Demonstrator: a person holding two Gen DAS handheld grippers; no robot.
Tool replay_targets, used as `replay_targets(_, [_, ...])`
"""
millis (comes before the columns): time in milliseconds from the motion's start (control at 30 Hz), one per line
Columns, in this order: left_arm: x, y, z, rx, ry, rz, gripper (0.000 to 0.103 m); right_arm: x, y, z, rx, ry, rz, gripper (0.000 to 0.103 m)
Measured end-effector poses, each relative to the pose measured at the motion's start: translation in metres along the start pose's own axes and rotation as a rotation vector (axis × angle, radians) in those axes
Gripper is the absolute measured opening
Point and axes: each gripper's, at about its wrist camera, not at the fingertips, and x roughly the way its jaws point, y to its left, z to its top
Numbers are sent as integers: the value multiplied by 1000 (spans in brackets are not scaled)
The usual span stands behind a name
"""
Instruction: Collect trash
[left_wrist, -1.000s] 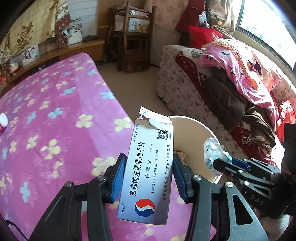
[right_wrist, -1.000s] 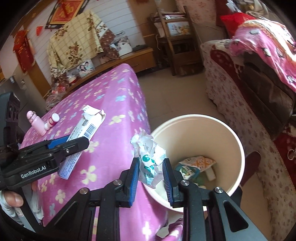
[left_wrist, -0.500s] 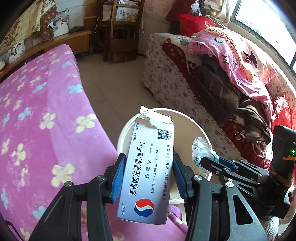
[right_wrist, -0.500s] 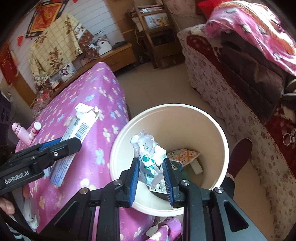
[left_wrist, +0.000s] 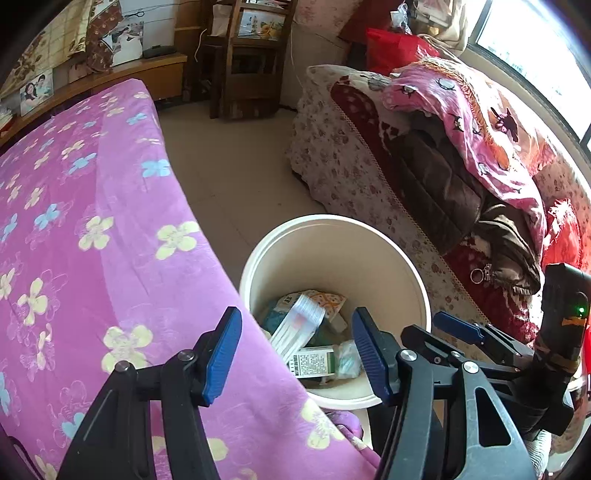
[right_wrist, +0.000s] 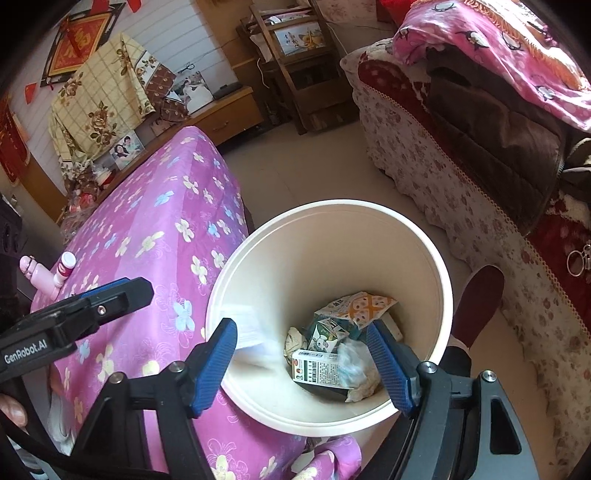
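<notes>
Grippers first. In my left wrist view, the left gripper (left_wrist: 295, 354) fills the bottom of the frame, its blue pads spread wide with nothing between them. In my right wrist view, the right gripper (right_wrist: 306, 365) sits at the bottom centre, pads likewise spread and released, empty. Both point down toward the bin. The right gripper also appears at the lower right of the left view, and the left gripper at the left edge of the right view, above the bedspread.

Just beyond the pads stands the cream bin (right_wrist: 439, 266), centre frame, its near rim touching or overlapping the hanging edge of the purple flowered bedspread (right_wrist: 162, 236). Inside it lies the trash: a white medicine box (left_wrist: 299, 328), blurred, tilted against the near left wall; a green-and-white carton (right_wrist: 319, 369) flat on the bottom; a crumpled wrapper (right_wrist: 356, 365) just beside it; an orange-patterned packet (right_wrist: 360, 304) behind.

Open room: bare floor (left_wrist: 236, 177) runs from the bin's far rim toward the top centre, bounded left by the bed edge and right by the floral sofa skirt (right_wrist: 443, 192). A pink bottle (right_wrist: 35, 275) stands at the left edge of the right view. A wooden shelf unit (left_wrist: 251, 59) closes the far end.
</notes>
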Motion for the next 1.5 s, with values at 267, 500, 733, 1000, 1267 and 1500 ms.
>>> replay_targets(267, [-11,5,-8,1,-22,38,63,-11,13,-7,-29,-27,-31,77])
replay_targets(500, [-39,3,-20,35,-91,72,64,-31,30,-14,-39,-72,-73,77])
replay_targets(733, [-92,9,-33,38,-245,106,75,-69,58,-19,-58,-158,-96,77])
replay_targets(1000, [-157,25,-54,16,-414,161,76,-118,94,-25,-92,-281,-130,77])
replay_targets(1267, [-197,31,-80,-3,-492,209,76,-153,124,-33,-127,-355,-178,77])
replay_targets(1500, [-221,34,-93,-12,-548,235,76,-178,145,-44,-152,-412,-185,77])
